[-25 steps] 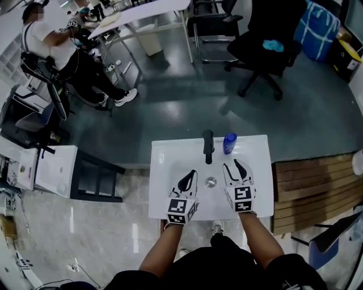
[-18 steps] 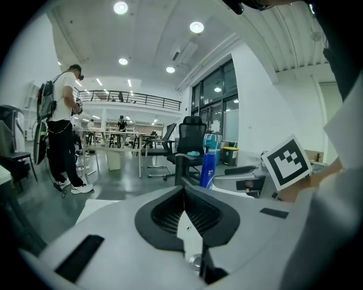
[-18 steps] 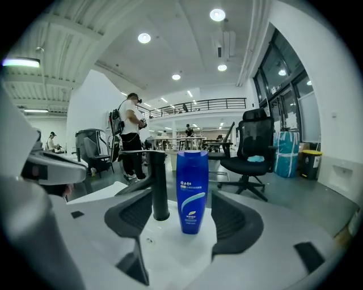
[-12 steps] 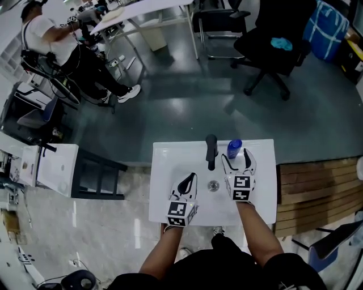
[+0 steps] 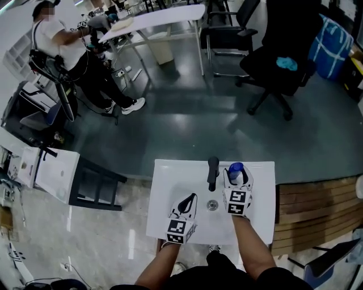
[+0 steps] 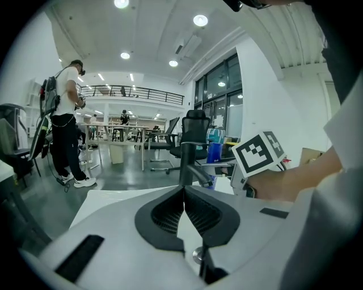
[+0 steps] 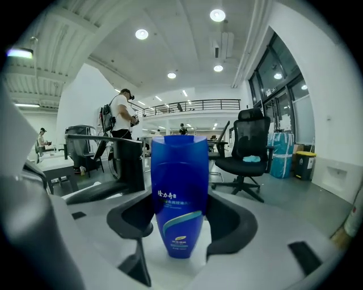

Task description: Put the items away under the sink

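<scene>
Right gripper (image 5: 237,172) clamps the blue bottle (image 7: 180,195)!
Its jaws have just been closing, pads now on the bottle's sides; left gripper (image 6: 184,192) jaws together, empty, faucet (image 6: 187,161) ahead.

Far across the grey floor (image 5: 187,113) stands a black office chair (image 5: 283,34) with a teal cloth (image 5: 287,63) on its seat — a blue bag (image 5: 334,39) just to its right. At far left, a person (image 5: 62,48) in a white shirt is at a white table (image 5: 159,17). Wooden boards (image 5: 317,204) lie near right — a white cabinet (image 5: 54,170) near left.
</scene>
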